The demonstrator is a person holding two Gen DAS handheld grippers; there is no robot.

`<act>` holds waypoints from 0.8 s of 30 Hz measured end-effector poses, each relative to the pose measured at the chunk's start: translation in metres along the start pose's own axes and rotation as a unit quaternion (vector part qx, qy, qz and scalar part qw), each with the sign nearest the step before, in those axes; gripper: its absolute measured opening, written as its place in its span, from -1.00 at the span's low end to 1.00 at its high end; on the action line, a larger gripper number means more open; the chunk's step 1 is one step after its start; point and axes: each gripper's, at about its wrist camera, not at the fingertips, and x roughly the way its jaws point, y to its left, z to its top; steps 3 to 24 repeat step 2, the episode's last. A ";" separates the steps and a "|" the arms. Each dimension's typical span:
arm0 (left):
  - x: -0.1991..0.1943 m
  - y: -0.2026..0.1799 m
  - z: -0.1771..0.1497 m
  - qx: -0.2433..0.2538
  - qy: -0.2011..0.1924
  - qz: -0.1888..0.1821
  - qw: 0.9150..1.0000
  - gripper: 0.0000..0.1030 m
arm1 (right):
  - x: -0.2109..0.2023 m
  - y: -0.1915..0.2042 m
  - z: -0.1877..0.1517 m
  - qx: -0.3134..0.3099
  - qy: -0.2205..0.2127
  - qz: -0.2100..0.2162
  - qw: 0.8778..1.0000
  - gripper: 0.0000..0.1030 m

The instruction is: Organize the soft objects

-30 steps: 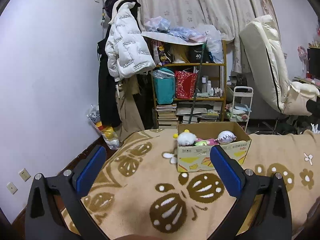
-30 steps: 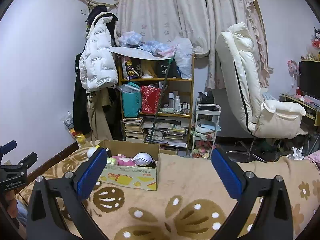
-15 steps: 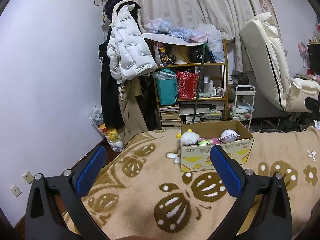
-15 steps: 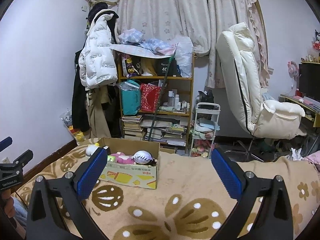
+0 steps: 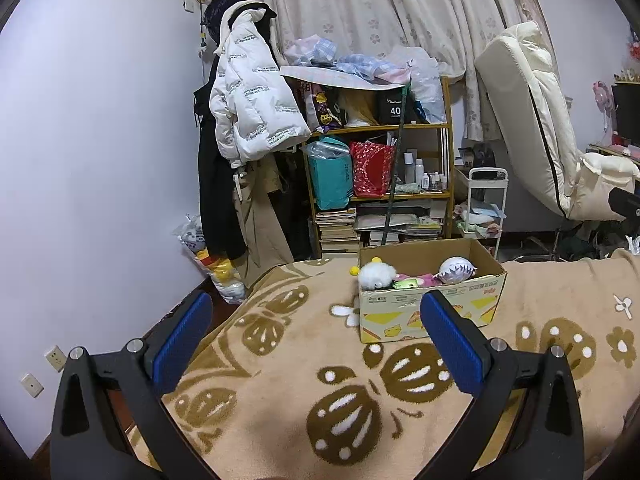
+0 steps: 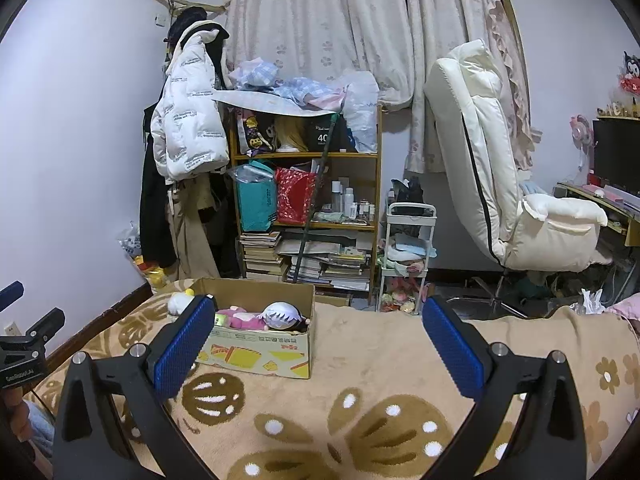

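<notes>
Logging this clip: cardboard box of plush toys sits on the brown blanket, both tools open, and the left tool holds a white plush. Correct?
Not quite: the left tool holds nothing. The left wrist view shows the white plush resting at the cardboard box corner. Both tools are open; the box sits on the blanket.

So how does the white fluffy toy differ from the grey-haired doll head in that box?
The white fluffy toy sits at the box's left end and bulges over the rim; the grey-haired doll head lies toward the right end, below the rim. The toy is plain white and woolly with a yellow bit beside it; the doll head is smooth, greyish, with jagged hair strands. Both are rounded soft things inside the cardboard box.
</notes>
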 end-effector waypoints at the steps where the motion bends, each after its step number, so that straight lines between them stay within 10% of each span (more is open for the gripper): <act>1: 0.000 0.000 0.000 -0.001 0.001 0.000 1.000 0.98 | 0.000 0.000 0.000 0.000 0.000 0.000 1.000 1.00; 24: 0.001 0.001 0.000 -0.002 0.001 0.002 1.000 0.98 | 0.000 0.000 0.000 -0.001 0.000 0.000 1.000 1.00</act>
